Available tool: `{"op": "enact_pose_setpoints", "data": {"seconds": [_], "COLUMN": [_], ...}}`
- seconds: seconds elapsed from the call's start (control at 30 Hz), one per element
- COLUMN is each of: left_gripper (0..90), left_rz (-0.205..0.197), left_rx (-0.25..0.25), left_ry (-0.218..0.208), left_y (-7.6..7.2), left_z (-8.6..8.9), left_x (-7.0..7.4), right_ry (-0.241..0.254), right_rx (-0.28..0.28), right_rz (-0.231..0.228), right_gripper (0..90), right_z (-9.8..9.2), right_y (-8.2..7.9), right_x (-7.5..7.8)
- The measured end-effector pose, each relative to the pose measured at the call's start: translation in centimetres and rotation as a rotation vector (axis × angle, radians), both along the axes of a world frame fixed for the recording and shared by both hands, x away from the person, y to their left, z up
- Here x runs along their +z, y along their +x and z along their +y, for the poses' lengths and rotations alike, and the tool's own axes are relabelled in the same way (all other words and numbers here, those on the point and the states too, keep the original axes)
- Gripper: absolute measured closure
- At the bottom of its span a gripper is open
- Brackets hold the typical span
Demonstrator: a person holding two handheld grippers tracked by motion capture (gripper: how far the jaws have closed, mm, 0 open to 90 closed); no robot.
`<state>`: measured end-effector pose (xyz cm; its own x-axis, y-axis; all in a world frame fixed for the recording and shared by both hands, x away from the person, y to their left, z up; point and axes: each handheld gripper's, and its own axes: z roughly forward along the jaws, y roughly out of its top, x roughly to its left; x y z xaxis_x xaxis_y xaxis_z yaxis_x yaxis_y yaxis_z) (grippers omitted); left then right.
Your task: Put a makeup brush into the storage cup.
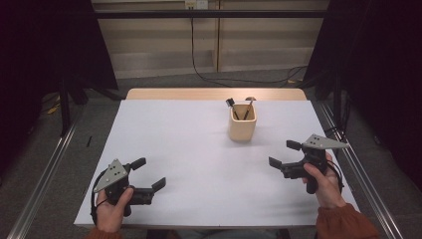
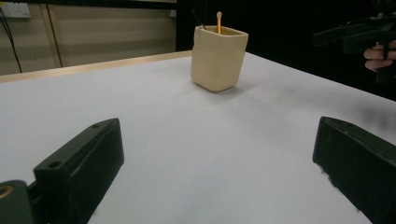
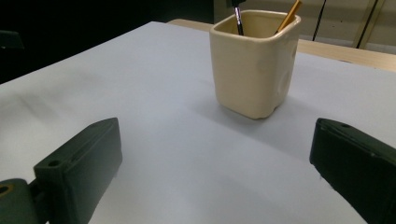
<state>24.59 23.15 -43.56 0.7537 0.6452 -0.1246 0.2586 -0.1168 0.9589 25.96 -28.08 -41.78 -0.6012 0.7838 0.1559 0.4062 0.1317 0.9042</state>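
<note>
Holding your left gripper [image 1: 150, 174] low over the near left part of the white table [image 1: 199, 164], you have its jaws spread wide with nothing between them; your left hand [image 1: 113, 206] wraps the handle from below; your right gripper [image 1: 284, 154] hangs over the near right part of the table, jaws likewise wide apart and empty, gripped by your right hand [image 1: 323, 183]. Both grippers point roughly toward the middle of the table, well apart from each other.

The cream cup [image 1: 242, 122] stands upright on the far half of the table, right of centre, apart from both grippers; it sits nearer your right gripper than your left. Two thin tools lean inside it, a dark-handled brush [image 3: 238, 18] and a wooden-handled one [image 3: 289, 15], their ends poking above the rim; in the left gripper view the cup [image 2: 217, 58] stands ahead between the jaws, and your right gripper [image 2: 348, 33] shows at the upper right.
</note>
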Motion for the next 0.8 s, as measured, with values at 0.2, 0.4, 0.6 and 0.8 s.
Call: {"op": "enact_pose_setpoints", "data": {"seconds": [0.2,0.4,0.6,0.8], "left_gripper": [2.0,2.0,2.0,2.0], "left_rz": [0.001,0.007,0.0,0.0], "left_rx": [0.001,0.006,0.01,0.016], "left_ry": [0.001,-0.009,0.0,-0.001], "left_y": [-0.1,-0.2,-0.5,-1.0], "left_z": [0.2,0.3,0.5,1.0], "left_x": [0.0,-0.1,-0.1,0.0], "right_ry": [-0.022,-0.035,-0.024,-0.005], "right_rx": [-0.009,-0.038,-0.074,-0.1], "right_rz": [-0.012,-0.006,-0.012,-0.03], "right_gripper": [1.3,1.7,2.2,2.2], "right_z": [-0.2,-0.7,-1.2,-1.9], "right_y": [-1.2,-2.5,-3.7,-4.9], "right_x": [-0.4,-1.4,-1.9,-1.9]}}
